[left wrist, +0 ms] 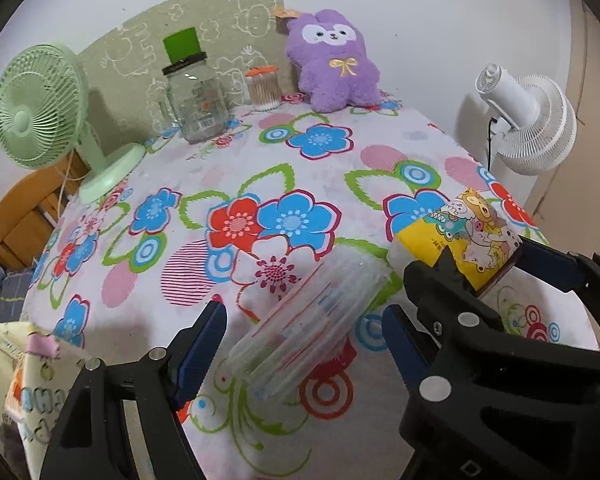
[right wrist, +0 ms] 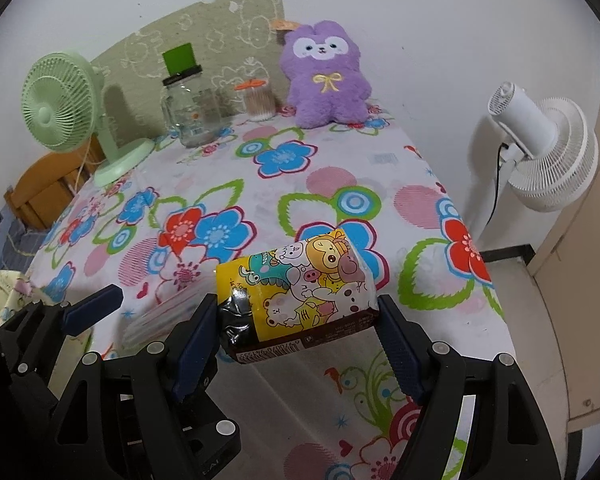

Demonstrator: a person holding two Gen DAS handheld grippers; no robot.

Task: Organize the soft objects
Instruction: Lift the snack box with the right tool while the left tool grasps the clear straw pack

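- Right now the right gripper (right wrist: 296, 320) has its blue pads pressed against both ends of a yellow cartoon tissue pack (right wrist: 300, 296), which it holds clear above the flowered tablecloth (right wrist: 340, 184); the pack's wrapper shows animal drawings and a dark barcode strip along its lower edge.
- The left gripper (left wrist: 304, 344) has its jaws wide apart around a clear plastic pack (left wrist: 308, 320) that holds flat white sheets with red and blue print; the pack is blurred, and I cannot tell whether the pads touch it or whether it rests on the cloth.
- Seen from the left wrist camera, the two packs sit just beside each other, the yellow one to the right and a little farther back.
- At the back of the table stands a glass jar (right wrist: 192, 116) with a dark rim and a green lid; it looks empty.
- Just right of the jar is a small clear tub (right wrist: 258, 102) with an orange lid, packed upright with cotton swabs.
- A purple plush toy (right wrist: 326, 80) sits upright against the wall, right of the tub.
- A green desk fan (right wrist: 64, 108) stands at the table's back left corner; a white fan (right wrist: 548, 152) stands off the table to the right.
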